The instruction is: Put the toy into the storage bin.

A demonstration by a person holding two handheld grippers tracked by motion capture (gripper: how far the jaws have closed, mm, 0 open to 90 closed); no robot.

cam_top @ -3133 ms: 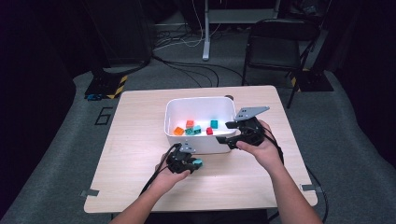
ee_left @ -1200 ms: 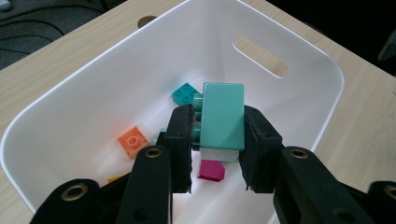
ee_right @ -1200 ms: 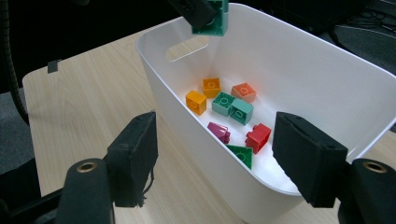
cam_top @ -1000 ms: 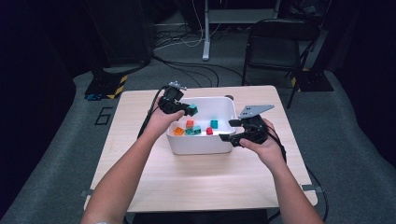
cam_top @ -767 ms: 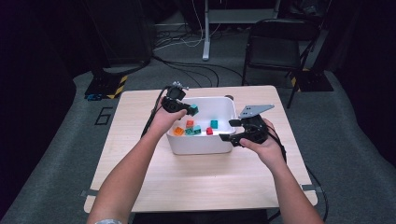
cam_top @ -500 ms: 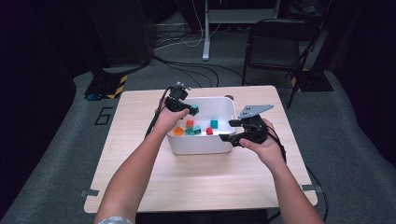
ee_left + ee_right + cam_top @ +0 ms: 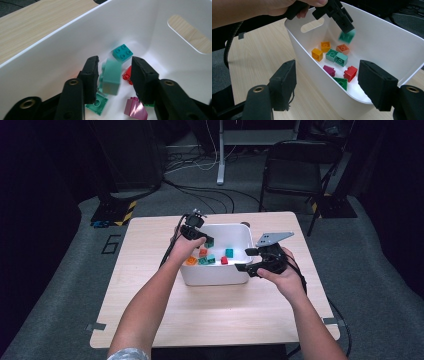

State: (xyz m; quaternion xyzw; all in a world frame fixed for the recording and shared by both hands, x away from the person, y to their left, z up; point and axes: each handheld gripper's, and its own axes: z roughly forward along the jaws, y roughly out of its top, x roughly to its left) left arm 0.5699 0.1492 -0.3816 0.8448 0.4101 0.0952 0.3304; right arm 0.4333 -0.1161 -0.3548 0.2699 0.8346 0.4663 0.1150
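A white bin (image 7: 215, 276) stands mid-table with several coloured bricks inside. My left gripper (image 7: 202, 239) hangs over its back left corner, jaws apart (image 7: 115, 62). Between them a mint-teal brick (image 7: 111, 77) is blurred and touches neither jaw. The right gripper view has that same brick (image 7: 347, 36) just below the left gripper (image 7: 344, 25). On the bin floor lie a teal brick (image 7: 122, 52), orange bricks (image 7: 317, 54), two mint bricks (image 7: 337, 58), a magenta brick (image 7: 329, 70), a red brick (image 7: 350, 73) and a green one (image 7: 342, 82). My right gripper (image 7: 329, 67) stands wide open at the bin's right wall (image 7: 245, 260), holding nothing.
The light wooden table (image 7: 150, 270) has bare room to the left of the bin and in front of it. A black folding chair (image 7: 295, 165) stands beyond the far edge, with cables on the floor (image 7: 200, 195). The bin has a handle slot (image 7: 187, 33) in its wall.
My left gripper went from the table in front of the bin up over its back left corner with the mint-teal brick. The brick has now come loose between the jaws. The right gripper has hardly moved.
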